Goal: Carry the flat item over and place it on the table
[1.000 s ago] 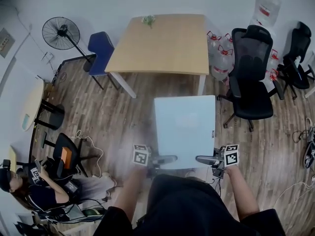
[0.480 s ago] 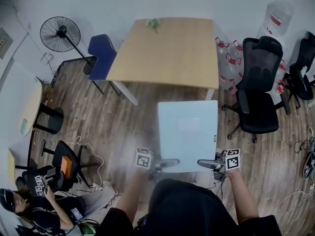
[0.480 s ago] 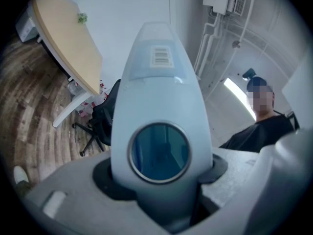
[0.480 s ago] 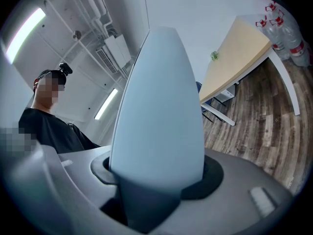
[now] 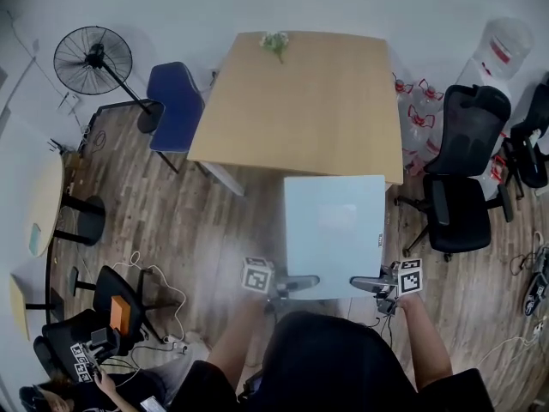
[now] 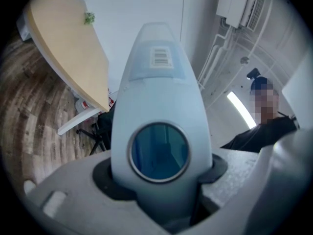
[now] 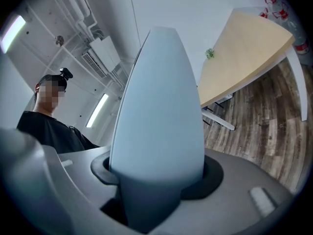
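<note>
We hold the flat panel by its near short edge. The left gripper sits at that edge's left end and the right gripper at its right end. Each pair of jaws is clamped on the panel's rim: both gripper views show the pale blue sheet rising straight out from between them.

What the coming move turns on is how the panel lies to the bench. The panel's long axis points away from us and straight at the bench. In the head view its far short edge meets the bench's near edge, toward the bench's near right corner. We cannot tell from above whether that edge is already over the bench top or just short of it.

Both grippers are equally far from the bench, so we judge the far edge must lead, pushed forward along that axis. A small green sprig lies at the bench's far edge, well apart from the panel. A black office chair stands off the bench's near right corner and could catch the panel's right side.
</note>
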`<action>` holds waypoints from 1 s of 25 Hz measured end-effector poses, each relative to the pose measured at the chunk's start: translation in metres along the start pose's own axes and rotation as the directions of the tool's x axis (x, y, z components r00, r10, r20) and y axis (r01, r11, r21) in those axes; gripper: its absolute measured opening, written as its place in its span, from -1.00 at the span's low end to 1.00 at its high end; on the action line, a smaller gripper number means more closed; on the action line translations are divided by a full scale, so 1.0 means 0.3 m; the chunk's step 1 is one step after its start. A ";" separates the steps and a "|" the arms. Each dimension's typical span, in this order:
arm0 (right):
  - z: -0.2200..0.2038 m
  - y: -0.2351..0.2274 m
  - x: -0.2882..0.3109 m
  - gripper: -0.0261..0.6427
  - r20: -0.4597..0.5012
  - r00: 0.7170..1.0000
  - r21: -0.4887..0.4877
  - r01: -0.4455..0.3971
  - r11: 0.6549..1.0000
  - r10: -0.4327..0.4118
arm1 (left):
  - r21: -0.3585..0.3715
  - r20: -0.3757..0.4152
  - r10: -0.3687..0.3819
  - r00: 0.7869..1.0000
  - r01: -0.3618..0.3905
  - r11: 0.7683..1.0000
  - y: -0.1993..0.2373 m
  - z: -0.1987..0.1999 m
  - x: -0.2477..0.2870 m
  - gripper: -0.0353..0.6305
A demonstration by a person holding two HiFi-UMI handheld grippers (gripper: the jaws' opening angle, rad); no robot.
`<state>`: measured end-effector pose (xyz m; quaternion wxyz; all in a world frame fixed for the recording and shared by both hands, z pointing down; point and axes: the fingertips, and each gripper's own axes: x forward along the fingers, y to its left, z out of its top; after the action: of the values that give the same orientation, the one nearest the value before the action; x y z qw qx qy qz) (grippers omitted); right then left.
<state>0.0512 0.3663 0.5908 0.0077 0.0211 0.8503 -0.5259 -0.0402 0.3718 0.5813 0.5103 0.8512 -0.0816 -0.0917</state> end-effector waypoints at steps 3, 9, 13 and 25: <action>0.100 -0.055 0.106 -0.04 0.014 1.000 -0.002 0.006 1.000 -0.006 | -0.008 -0.006 -0.008 1.000 0.008 1.000 0.048 0.130 -0.075 0.06; 0.236 -0.147 0.277 -0.04 0.050 0.999 -0.002 0.020 1.000 -0.020 | -0.005 -0.031 -0.015 0.999 0.015 1.000 0.159 0.305 -0.210 0.06; 0.302 -0.186 0.337 -0.04 0.055 0.998 0.017 0.026 1.000 -0.026 | -0.018 -0.032 -0.013 0.999 0.012 1.000 0.198 0.390 -0.252 0.06; 0.524 -0.348 0.394 -0.05 0.032 0.999 0.014 -0.003 1.000 0.003 | -0.011 -0.005 0.034 0.999 -0.034 0.999 0.357 0.610 -0.257 0.07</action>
<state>-0.0729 0.1824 0.6096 0.0220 0.0139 0.8462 -0.5323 -0.1637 0.1835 0.5968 0.5165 0.8472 -0.0944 -0.0815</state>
